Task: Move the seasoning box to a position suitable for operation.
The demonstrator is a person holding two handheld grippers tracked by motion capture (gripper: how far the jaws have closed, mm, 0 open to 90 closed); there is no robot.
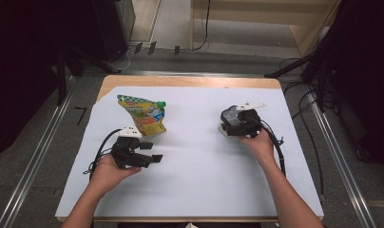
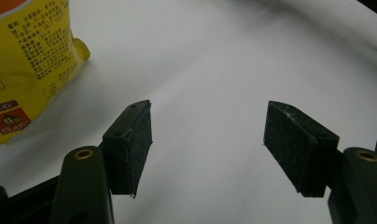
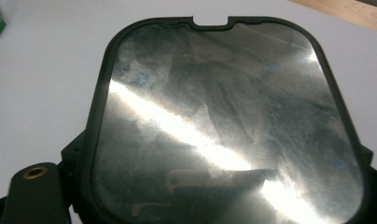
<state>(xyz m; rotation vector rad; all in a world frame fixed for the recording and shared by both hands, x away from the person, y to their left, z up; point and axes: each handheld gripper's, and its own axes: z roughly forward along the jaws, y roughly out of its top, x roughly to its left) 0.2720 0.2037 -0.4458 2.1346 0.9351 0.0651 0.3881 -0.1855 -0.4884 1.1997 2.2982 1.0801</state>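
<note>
On the near left part of the table, the left gripper (image 1: pixel 149 151) is held in the person's left hand (image 1: pixel 107 172). Its jaws point to the right across the white sheet (image 1: pixel 199 161) and stand wide apart. In the left gripper view, the two black pads (image 2: pixel 130 147) have only bare white sheet between them; they hold nothing and touch nothing.

A little farther from the person, just beyond this gripper, lies a yellow pouch (image 1: pixel 145 114) with a green top edge and a green cap. It lies flat on the sheet, near the left gripper but apart from it. In the left gripper view its yellow lower part (image 2: pixel 30 70) is at the upper left, to the side of the jaws and not between them.

At the same depth on the right side, the right hand (image 1: pixel 259 142) holds the right gripper (image 1: pixel 233 124). Between its jaws sits a dark lid (image 3: pixel 224 126) with a black rim and a shiny, scratched face, which in the right gripper view stands close before the camera. The jaws are closed on the two sides of this lid, which is just above the sheet.
</note>
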